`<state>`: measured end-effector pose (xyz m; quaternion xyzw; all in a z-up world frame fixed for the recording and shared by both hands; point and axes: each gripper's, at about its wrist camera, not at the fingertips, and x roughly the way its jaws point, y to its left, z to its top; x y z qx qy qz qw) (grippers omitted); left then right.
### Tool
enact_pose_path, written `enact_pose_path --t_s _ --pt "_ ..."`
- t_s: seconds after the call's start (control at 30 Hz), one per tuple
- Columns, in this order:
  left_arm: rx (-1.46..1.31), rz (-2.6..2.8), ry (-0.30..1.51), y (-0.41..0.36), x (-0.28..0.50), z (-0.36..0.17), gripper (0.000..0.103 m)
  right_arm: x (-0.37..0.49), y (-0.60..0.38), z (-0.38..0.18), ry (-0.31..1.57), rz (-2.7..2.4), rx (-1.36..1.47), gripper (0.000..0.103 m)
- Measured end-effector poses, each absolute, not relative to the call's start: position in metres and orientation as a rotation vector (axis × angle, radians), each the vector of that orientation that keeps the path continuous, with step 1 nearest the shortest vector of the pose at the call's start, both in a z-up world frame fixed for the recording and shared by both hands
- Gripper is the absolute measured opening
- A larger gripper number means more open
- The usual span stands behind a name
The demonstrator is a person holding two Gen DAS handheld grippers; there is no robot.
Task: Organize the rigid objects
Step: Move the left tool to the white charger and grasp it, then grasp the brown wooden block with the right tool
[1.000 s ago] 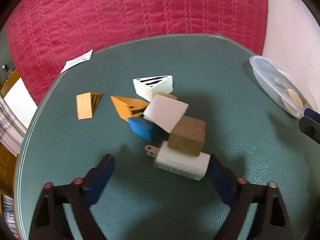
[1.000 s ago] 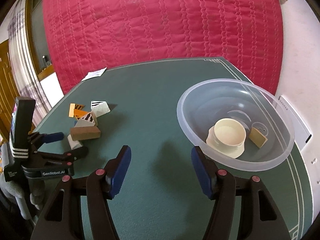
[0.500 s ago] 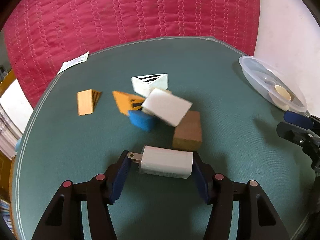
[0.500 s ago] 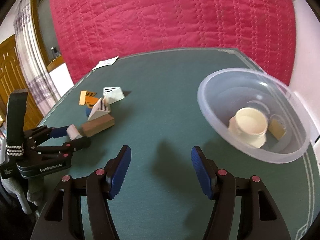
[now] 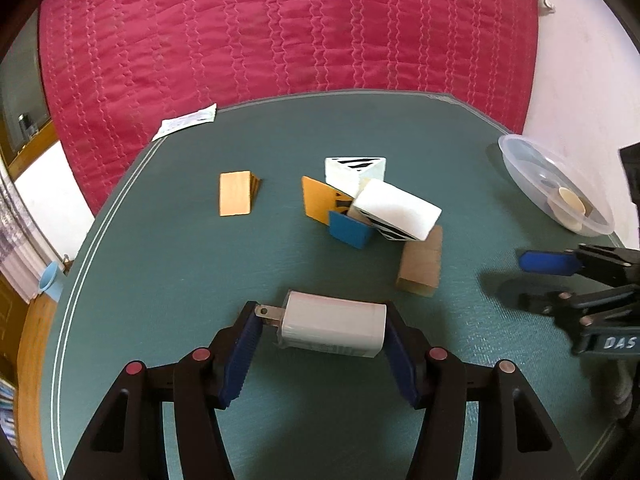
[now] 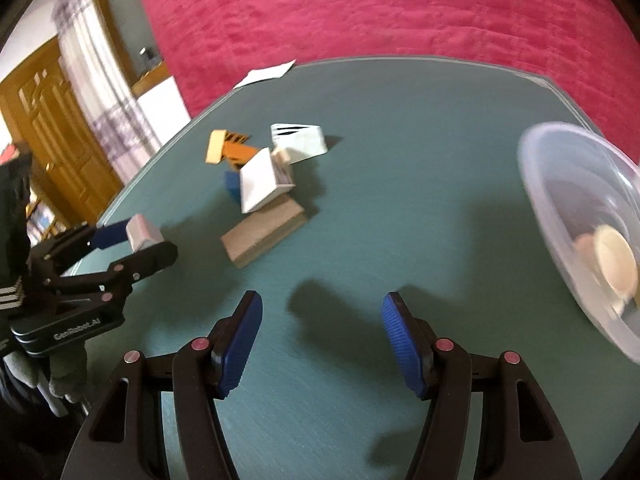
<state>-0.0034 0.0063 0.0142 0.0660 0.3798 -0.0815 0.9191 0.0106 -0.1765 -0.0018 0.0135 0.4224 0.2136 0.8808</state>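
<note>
My left gripper (image 5: pixel 320 332) is shut on a white plug adapter (image 5: pixel 334 330), its blue pads on both ends and the metal prongs by the left pad; it hangs just above the green table (image 5: pixel 180 272). The same adapter (image 6: pixel 142 234) shows in the right wrist view. Behind it lies a pile: a brown wooden block (image 5: pixel 420 266), a white block (image 5: pixel 396 210), a blue piece (image 5: pixel 350 230), an orange wedge (image 5: pixel 316 200) and a white striped wedge (image 5: pixel 354 170). A tan block (image 5: pixel 235 193) lies apart on the left. My right gripper (image 6: pixel 322 340) stands open and empty over bare table.
A clear plastic bowl (image 6: pixel 560 200) at the table's right edge holds a cream cup (image 6: pixel 614 260). A white paper slip (image 5: pixel 186 122) lies at the far left edge. A red quilted cloth (image 5: pixel 280 28) hangs behind the table.
The left jaws closed on the adapter and drew it back out of the pile; the white block tipped onto the brown one. The right gripper swung left, so the bowl slid to the right edge.
</note>
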Motion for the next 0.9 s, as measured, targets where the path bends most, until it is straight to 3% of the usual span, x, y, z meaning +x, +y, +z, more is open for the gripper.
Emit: enact_pose_path --t_s 0.67,0.9 --pt "0.075 -0.152 0.763 0.03 -0.004 0.02 0.062 0.054 -0.105 -0.003 0.849 0.586 -0.232 0.07" --pt "0.075 -0.143 0.773 0.031 -0.003 0.018 0.062 0.052 -0.102 -0.005 0.836 0.588 -0.288 0.067"
